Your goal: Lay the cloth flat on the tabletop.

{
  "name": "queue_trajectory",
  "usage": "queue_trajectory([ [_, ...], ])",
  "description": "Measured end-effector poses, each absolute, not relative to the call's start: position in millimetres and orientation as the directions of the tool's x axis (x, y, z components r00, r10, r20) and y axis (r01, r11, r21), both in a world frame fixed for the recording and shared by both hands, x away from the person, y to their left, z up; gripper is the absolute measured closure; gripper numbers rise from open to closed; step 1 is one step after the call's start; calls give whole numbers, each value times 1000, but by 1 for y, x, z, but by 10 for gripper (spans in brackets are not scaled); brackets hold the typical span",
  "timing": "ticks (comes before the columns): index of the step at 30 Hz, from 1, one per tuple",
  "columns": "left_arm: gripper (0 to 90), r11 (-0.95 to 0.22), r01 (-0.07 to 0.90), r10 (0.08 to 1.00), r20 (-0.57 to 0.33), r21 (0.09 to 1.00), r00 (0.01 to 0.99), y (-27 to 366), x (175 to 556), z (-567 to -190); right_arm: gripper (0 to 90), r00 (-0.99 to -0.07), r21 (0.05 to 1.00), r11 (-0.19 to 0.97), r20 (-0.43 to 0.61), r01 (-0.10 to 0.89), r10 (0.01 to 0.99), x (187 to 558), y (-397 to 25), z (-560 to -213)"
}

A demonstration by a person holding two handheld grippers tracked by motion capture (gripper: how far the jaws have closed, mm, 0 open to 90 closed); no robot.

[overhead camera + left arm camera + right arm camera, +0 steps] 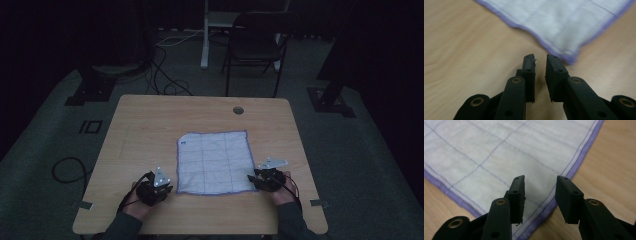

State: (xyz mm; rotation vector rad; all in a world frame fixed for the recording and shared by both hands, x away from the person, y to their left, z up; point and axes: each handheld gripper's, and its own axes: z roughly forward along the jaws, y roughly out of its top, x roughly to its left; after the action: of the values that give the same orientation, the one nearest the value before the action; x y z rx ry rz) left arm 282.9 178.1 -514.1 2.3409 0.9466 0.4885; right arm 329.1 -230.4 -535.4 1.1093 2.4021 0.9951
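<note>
A white cloth (214,162) with a purple hem and a faint grid lies flat in the middle of the wooden table (145,130). My left gripper (169,189) sits just off the cloth's near left corner. In the left gripper view its jaws (540,58) stand a narrow gap apart with nothing between them, and the cloth corner (564,32) lies just ahead and to the right. My right gripper (251,178) is at the near right corner. In the right gripper view it (540,181) is open, wider, low over the cloth (499,157) near its hem.
A round cable hole (238,110) sits near the table's far edge. Behind the table stand a dark folding chair (255,45) and a white post (204,35), with cables (165,75) on the floor. The room is dim. Bare wood surrounds the cloth.
</note>
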Motion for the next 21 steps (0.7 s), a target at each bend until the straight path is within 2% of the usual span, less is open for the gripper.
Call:
queue_trajectory([
  [6,759,-550,511,755,131,660,643,176,311,-509,610,-634,753,430,-22,499,773,335,-226,-527],
  [14,726,-540,501,767,150,676,624,154,359,-512,615,-615,784,397,-24,478,788,358,-216,-525],
  [21,703,-480,562,815,106,673,569,155,401,-520,620,-574,788,364,-17,497,819,387,-210,-530],
])
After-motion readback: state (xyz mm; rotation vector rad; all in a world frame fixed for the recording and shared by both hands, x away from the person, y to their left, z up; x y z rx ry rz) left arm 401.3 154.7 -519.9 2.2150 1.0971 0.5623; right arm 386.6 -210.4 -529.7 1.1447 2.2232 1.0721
